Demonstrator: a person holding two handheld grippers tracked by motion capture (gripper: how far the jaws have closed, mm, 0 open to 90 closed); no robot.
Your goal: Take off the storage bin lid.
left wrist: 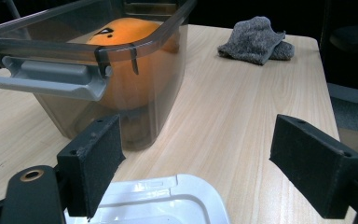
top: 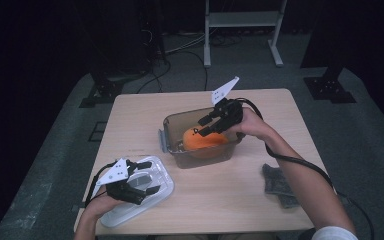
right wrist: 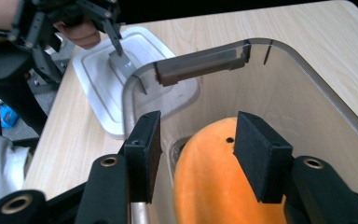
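Currently the right hand-held gripper (right wrist: 196,154) hovers with jaws parted, gripping nothing, above the orange toy (right wrist: 223,186) inside the clear bin (top: 175,122); the left hand-held gripper (left wrist: 205,163) stands wide over the white lid (left wrist: 168,205).

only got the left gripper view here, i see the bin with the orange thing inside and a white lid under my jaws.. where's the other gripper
Observer: The right gripper hangs over the smoky plastic bin, jaws just above the orange plush.
Operator: is it holding the plush
Observer: No. In the right gripper view its pads stand apart, clear of the plush, which lies in the bin.
Operator: ok and my own gripper, is it on the lid
Observer: From above, the left gripper sits over the white lid near the table's front left corner, jaws open.
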